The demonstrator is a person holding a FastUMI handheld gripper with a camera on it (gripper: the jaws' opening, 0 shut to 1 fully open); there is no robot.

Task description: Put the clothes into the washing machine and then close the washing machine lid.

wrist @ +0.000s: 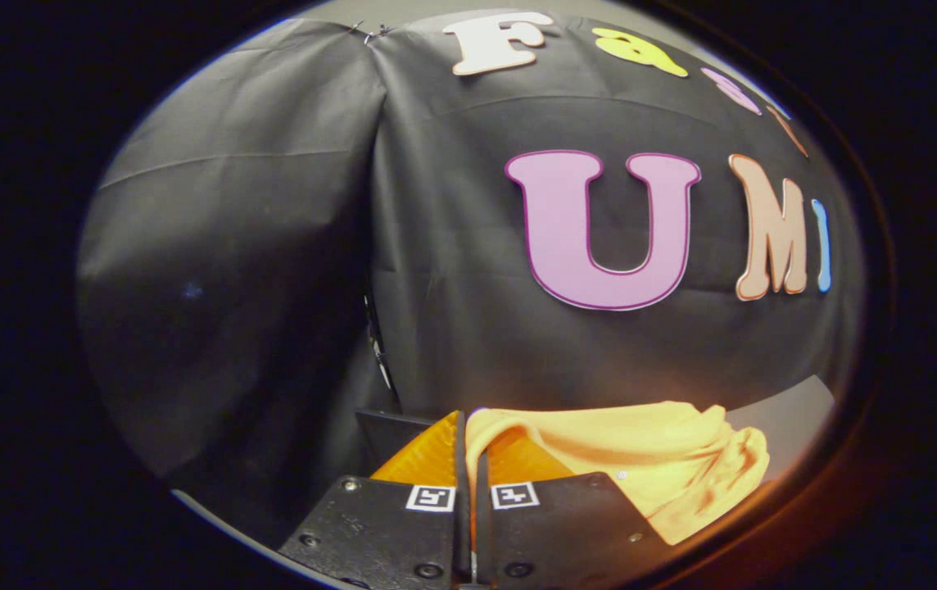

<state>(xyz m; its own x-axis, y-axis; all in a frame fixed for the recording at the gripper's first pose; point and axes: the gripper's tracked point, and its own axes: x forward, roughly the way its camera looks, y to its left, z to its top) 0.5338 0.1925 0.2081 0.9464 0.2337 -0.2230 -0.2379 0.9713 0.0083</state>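
Observation:
A yellow-orange garment (649, 467) hangs bunched from my gripper (468, 459), draped off to the right of the fingers. The two fingers (427, 459) stand pressed close together with a fold of the cloth caught between them. The garment is lifted up in front of the black cloth wall. Its lower part is hidden below the fingers.
The black cloth booth wall (272, 246) stands close ahead, with a seam running down it just left of the fingers. A grey surface (788, 418) shows behind the garment to the right.

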